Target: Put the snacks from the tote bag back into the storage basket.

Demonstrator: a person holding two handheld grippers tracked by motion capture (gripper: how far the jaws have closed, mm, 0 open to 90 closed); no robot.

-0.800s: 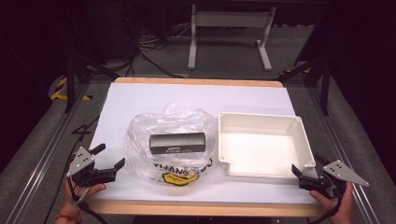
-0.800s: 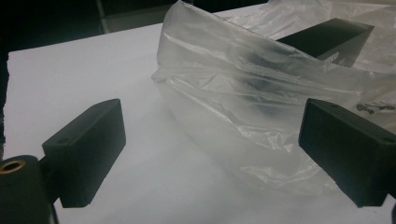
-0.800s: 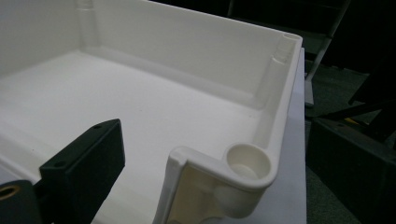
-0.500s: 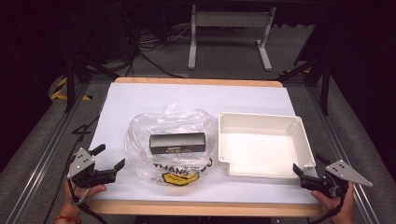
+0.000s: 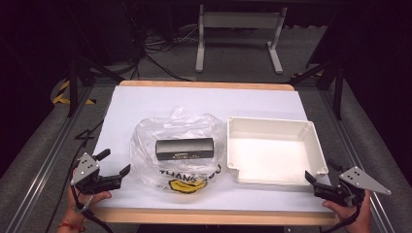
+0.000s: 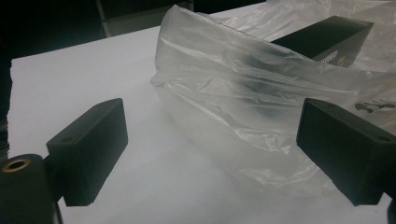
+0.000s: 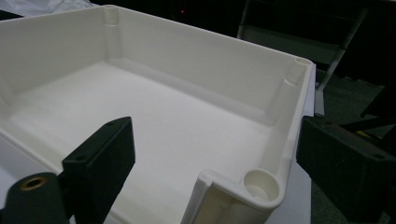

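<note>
A long black box [image 5: 184, 148] lies inside a crumpled clear plastic bag [image 5: 155, 133] with "THANK" lettering, at the middle of the white table top. To its right stands an empty white tray [image 5: 318, 148]. My left gripper [image 5: 115, 162] rests near the front left edge, open, pointing at the bag [image 6: 243, 93] with the black box [image 6: 327, 39] behind the film. My right gripper [image 5: 319, 171] is at the front right, open, with the tray's near corner [image 7: 261, 184] between its wide-apart jaws, untouched.
The wooden table edge [image 5: 209, 216] runs along the front. Metal rails [image 5: 43, 165] flank the table on both sides. A stand's legs [image 5: 238, 43] and cables lie on the dark floor behind.
</note>
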